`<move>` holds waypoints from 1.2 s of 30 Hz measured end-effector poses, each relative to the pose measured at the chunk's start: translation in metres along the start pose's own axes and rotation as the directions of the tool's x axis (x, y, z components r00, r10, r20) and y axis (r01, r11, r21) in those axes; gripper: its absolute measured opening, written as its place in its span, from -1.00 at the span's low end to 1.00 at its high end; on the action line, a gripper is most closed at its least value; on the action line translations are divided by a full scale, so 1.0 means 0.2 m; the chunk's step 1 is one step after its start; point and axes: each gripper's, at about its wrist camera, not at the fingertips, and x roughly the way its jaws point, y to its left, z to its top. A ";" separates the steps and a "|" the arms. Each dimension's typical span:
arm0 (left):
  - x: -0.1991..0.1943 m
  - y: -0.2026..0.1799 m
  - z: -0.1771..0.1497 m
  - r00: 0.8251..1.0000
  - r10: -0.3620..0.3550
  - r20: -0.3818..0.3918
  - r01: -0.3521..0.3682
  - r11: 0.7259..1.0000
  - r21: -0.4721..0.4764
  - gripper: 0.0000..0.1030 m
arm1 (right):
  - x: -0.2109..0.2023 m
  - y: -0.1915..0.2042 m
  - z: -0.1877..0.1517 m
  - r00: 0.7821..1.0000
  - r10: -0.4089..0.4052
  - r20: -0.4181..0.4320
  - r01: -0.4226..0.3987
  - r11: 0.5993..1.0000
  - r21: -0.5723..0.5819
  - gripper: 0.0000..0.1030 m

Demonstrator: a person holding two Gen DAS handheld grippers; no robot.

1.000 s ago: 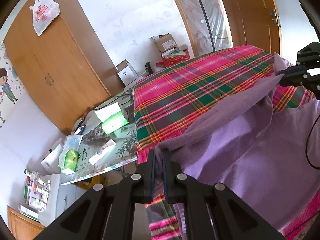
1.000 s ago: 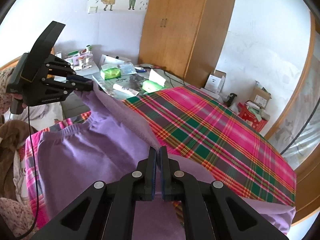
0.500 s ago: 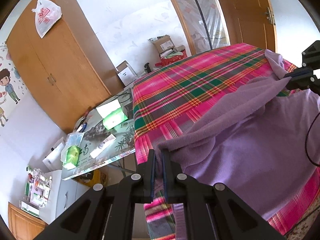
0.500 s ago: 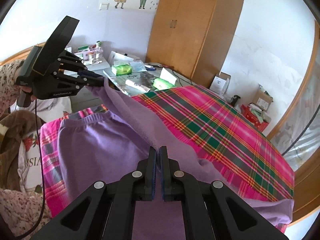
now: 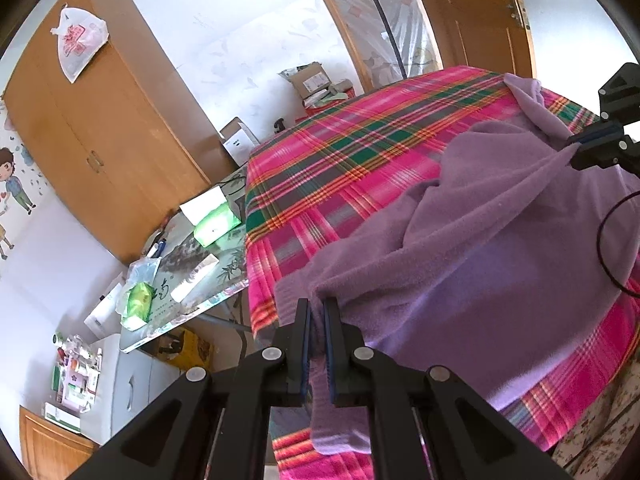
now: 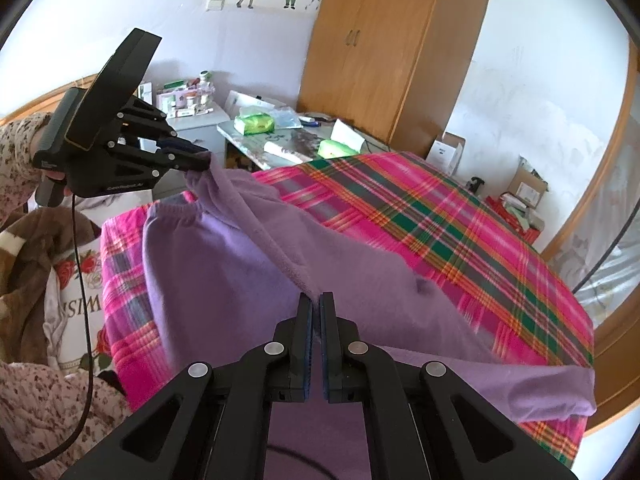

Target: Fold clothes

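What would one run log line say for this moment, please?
step: fold in progress | left gripper: shut on purple garment | right gripper: shut on purple garment | surface: plaid bed cover

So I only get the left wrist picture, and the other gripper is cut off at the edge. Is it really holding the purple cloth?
Observer: Yes. In the right wrist view the right gripper is shut on a raised edge of the purple garment.
Operator: Who is holding these things?
Observer: A person in a flowered sleeve grips the left gripper by its handle.
Operator: Anything beside the bed on that side?
Observer: A brown blanket lies bunched beside the plaid bedspread.
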 end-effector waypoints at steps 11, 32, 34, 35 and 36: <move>0.02 -0.06 -0.15 0.999 -0.042 -0.024 0.041 0.998 -0.044 -0.87 | 0.06 0.09 -0.13 0.997 0.028 -0.076 -0.029 1.000 -0.011 -0.92; -0.10 0.09 -0.37 0.975 -0.220 0.034 0.214 0.882 -0.419 -0.69 | 0.10 0.18 -0.31 0.990 0.041 -0.134 -0.043 0.999 -0.009 -0.92; -0.10 0.14 -0.39 0.959 -0.273 0.071 0.271 0.821 -0.502 -0.57 | 0.10 0.18 -0.32 0.990 0.043 -0.132 -0.045 0.999 -0.005 -0.92; -0.09 0.17 -0.40 0.952 -0.295 0.086 0.294 0.792 -0.535 -0.46 | 0.10 0.18 -0.32 0.990 0.045 -0.131 -0.045 0.999 -0.003 -0.92; -0.07 0.19 -0.41 0.939 -0.327 0.103 0.324 0.744 -0.584 -0.38 | 0.10 0.18 -0.32 0.990 0.044 -0.130 -0.045 0.999 -0.004 -0.92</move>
